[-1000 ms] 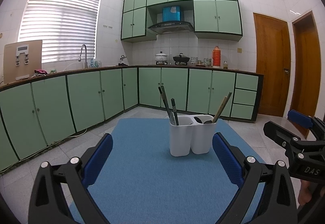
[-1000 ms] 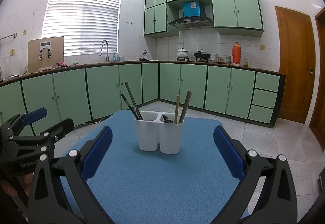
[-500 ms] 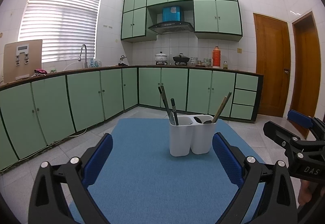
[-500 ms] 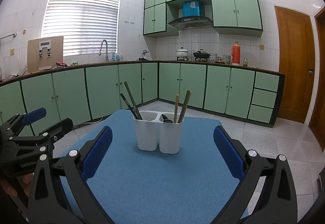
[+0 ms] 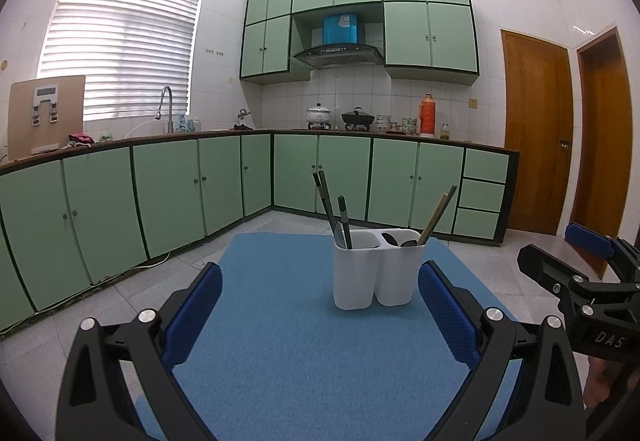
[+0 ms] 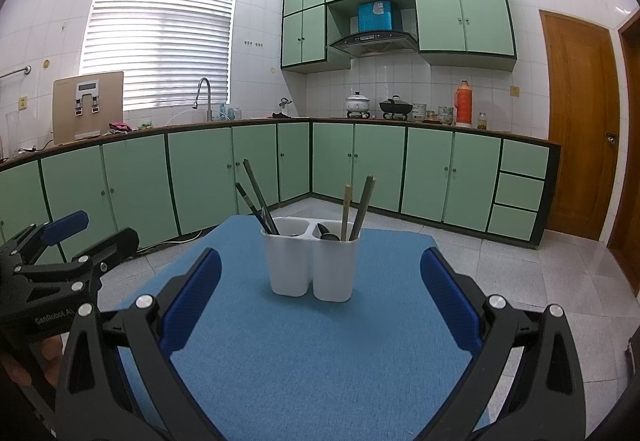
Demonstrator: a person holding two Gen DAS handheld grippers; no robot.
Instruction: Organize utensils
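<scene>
A white two-compartment utensil holder (image 5: 378,269) (image 6: 311,261) stands on a blue mat (image 5: 304,353) (image 6: 320,353). Its left compartment holds dark chopsticks (image 5: 326,201) (image 6: 256,197) and a dark-handled utensil (image 5: 344,219). Its right compartment holds wooden chopsticks (image 5: 438,213) (image 6: 358,209) and spoons (image 5: 396,241). My left gripper (image 5: 318,301) is open and empty, short of the holder. My right gripper (image 6: 320,285) is open and empty, also short of it. Each gripper shows at the edge of the other's view: the right gripper (image 5: 588,273), the left gripper (image 6: 60,249).
The mat covers a table with edges near the grippers on both sides. Behind it are a tiled floor (image 6: 560,273), green kitchen cabinets (image 5: 180,193), a counter with pots (image 5: 320,115) and a red thermos (image 5: 427,115), and wooden doors (image 5: 536,137) at right.
Almost nothing moved. The right wrist view has shifted very slightly, so the holder sits a touch further left in it. Both grippers stay open and empty.
</scene>
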